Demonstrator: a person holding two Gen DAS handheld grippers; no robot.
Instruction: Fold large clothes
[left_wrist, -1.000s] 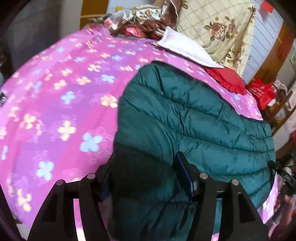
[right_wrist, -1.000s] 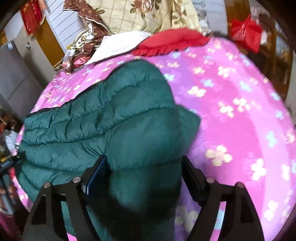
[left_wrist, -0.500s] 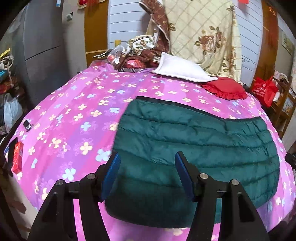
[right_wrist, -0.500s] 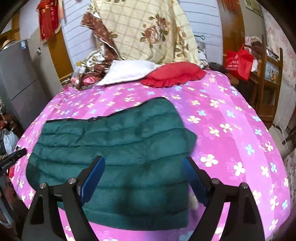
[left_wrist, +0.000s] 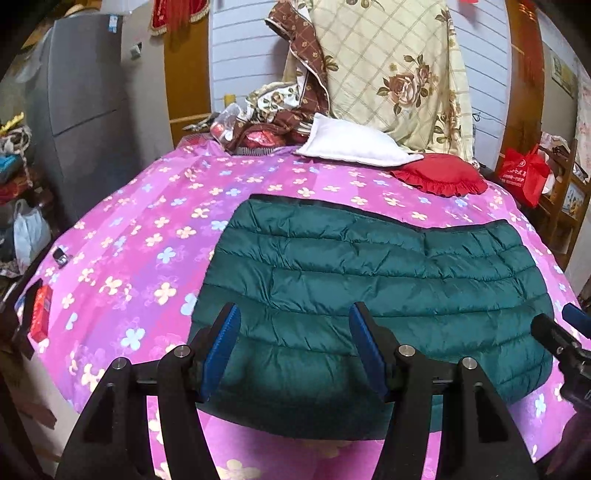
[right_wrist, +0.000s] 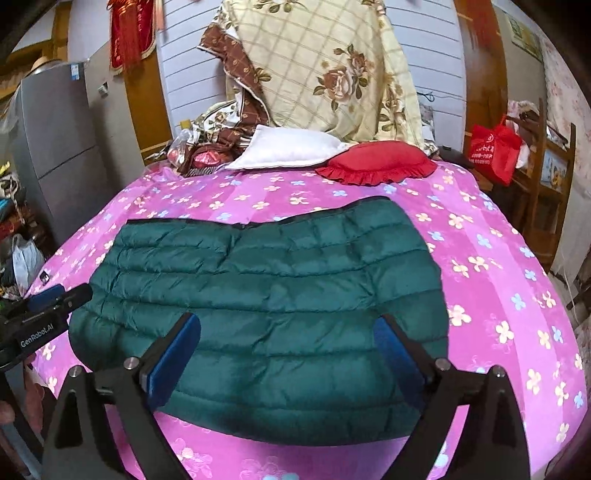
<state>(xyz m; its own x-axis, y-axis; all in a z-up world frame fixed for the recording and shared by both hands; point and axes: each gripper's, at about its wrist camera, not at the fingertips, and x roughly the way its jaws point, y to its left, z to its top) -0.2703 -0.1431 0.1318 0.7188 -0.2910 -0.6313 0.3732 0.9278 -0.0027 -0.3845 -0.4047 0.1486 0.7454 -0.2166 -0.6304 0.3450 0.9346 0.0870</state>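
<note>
A dark green quilted puffer jacket (left_wrist: 369, 288) (right_wrist: 266, 295) lies folded into a wide flat band on the pink flowered bedspread (left_wrist: 140, 236) (right_wrist: 491, 280). My left gripper (left_wrist: 293, 332) hovers above the jacket's near left part, open, with nothing between its blue pads. My right gripper (right_wrist: 286, 345) hangs above the jacket's near right part; its jaws are opening wider and are empty. The right gripper's tip (left_wrist: 561, 336) shows at the right edge of the left wrist view. The left gripper's body (right_wrist: 44, 310) shows at the left edge of the right wrist view.
A white pillow (left_wrist: 354, 146) and a red frilled cushion (left_wrist: 439, 177) lie at the bed's far end under a hanging floral quilt (left_wrist: 391, 70). A red packet (left_wrist: 40, 314) and a small dark object (left_wrist: 60, 256) sit at the left bed edge. A red bag (right_wrist: 493, 149) stands at right.
Both grippers have let go of the jacket and pulled back and up from it. The right jaws have widened. The jacket now lies flat in full view.
</note>
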